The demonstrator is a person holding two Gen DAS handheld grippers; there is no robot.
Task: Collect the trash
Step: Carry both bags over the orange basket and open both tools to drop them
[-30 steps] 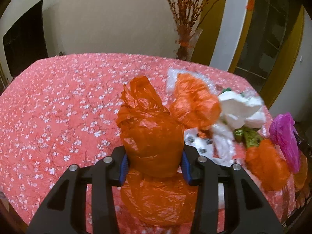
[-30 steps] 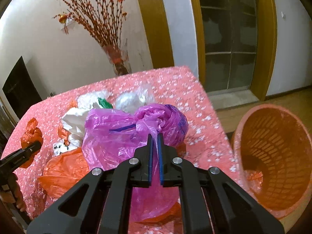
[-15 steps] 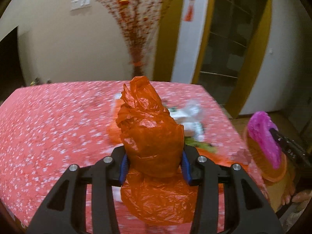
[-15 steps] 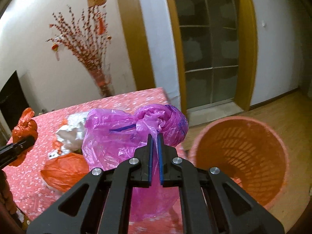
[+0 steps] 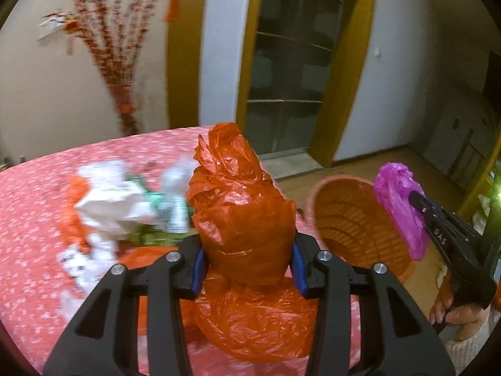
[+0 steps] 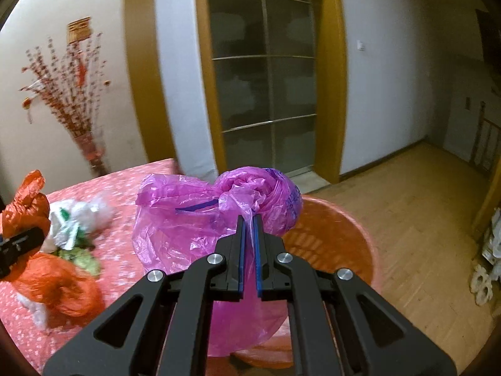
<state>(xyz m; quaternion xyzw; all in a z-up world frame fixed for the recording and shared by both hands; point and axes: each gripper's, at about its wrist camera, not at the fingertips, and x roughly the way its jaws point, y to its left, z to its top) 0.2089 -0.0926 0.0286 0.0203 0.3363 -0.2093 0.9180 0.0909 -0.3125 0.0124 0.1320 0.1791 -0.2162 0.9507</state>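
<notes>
Trash in both tools; left gripper (image 5: pixel 247 260) clamped around the waist of an orange bag (image 5: pixel 244 219), blue pads pressed into its sides, bag crumpled and bulging above and below the grip, held over the table's near right corner; right gripper (image 6: pixel 249 244) pinched nearly together on the knotted neck of a purple bag (image 6: pixel 203 219), thin plastic caught between the blue pads, bag hanging down in front of the orange basket (image 6: pixel 344 238); from the left wrist view the purple bag sits at the basket's right rim, above the open mouth, basket on the wood floor (image 6: pixel 422 206) just off the table's right edge; person's hand (image 5: pixel 451 310) grips the right tool at the lower right; table (image 5: pixel 37 219) has a pink flowered cloth; loose pile near its right edge: white crumpled paper (image 5: pixel 109 203), green scraps (image 6: pixel 80 255), clear plastic, blurred; another orange bag (image 6: pixel 62 285) lies at the near edge beside the pile; red branch arrangement (image 6: pixel 69 100) stands behind the table's far edge by the wall; glass sliding door (image 6: pixel 263 72) beyond.
</notes>
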